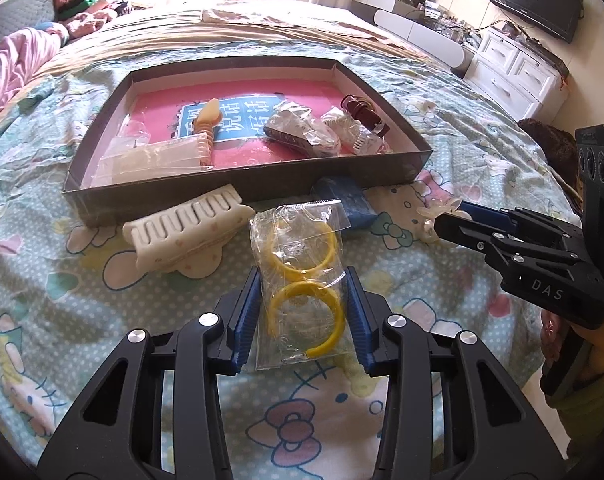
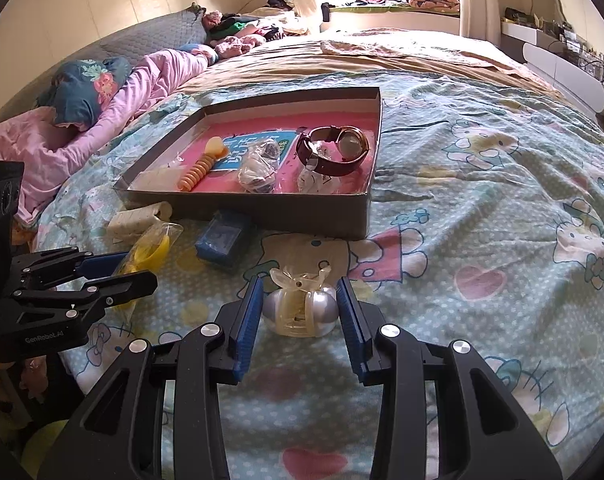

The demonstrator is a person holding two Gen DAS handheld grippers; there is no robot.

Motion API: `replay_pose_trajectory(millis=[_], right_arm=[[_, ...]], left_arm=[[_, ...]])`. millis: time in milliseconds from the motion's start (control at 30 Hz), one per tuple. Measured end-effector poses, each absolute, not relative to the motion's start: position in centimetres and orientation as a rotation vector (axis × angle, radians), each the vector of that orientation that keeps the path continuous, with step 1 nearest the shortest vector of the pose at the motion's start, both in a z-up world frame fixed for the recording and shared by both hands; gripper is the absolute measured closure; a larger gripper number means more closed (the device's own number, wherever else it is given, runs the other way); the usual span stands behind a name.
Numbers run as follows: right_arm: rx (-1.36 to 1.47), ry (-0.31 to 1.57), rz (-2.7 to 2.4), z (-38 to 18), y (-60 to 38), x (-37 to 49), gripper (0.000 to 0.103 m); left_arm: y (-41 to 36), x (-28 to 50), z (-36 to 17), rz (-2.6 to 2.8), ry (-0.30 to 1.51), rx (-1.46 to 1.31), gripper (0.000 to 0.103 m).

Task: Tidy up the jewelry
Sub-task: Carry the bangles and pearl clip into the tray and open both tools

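The tray (image 1: 78,194) on the bed (image 1: 481,168) already holds a watch (image 2: 333,150), an orange spiral clip (image 2: 200,170) and several bagged pieces. Left outside, near its front wall: a cream claw clip (image 1: 182,236) and a blue box (image 2: 222,242). The left tongs (image 1: 302,316) are clenched on a bag of yellow hoops (image 1: 302,276); the right tongs (image 2: 300,316) grip a pearl hair clip (image 2: 300,312) (both loads not yet in the tray). Roughly half remains, I judge.

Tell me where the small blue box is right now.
The small blue box lies on the bedsheet against the near wall of the cardboard tray, outside it. In the left wrist view it is just behind the bag of yellow hoops.
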State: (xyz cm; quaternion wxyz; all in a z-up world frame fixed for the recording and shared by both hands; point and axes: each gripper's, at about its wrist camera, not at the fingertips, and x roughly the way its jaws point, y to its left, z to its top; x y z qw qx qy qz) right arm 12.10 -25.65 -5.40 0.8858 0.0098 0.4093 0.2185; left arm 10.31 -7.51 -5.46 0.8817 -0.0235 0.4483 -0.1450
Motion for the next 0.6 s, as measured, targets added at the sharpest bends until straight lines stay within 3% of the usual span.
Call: replay_pose_trajectory(millis=[567,600], right_arm=[[-0.004,0.883,0.449,-5.3,-25.4,11.1,0.066],[-0.002,0.889,0.45,-5.4,-25.4,11.2,0.063]], left_arm=[[-6.1,8.6,-2.9,-0.285,0.874,-0.084,0.071],[-6.1,8.6,-2.9,-0.285,0.873,-0.085,0.071]])
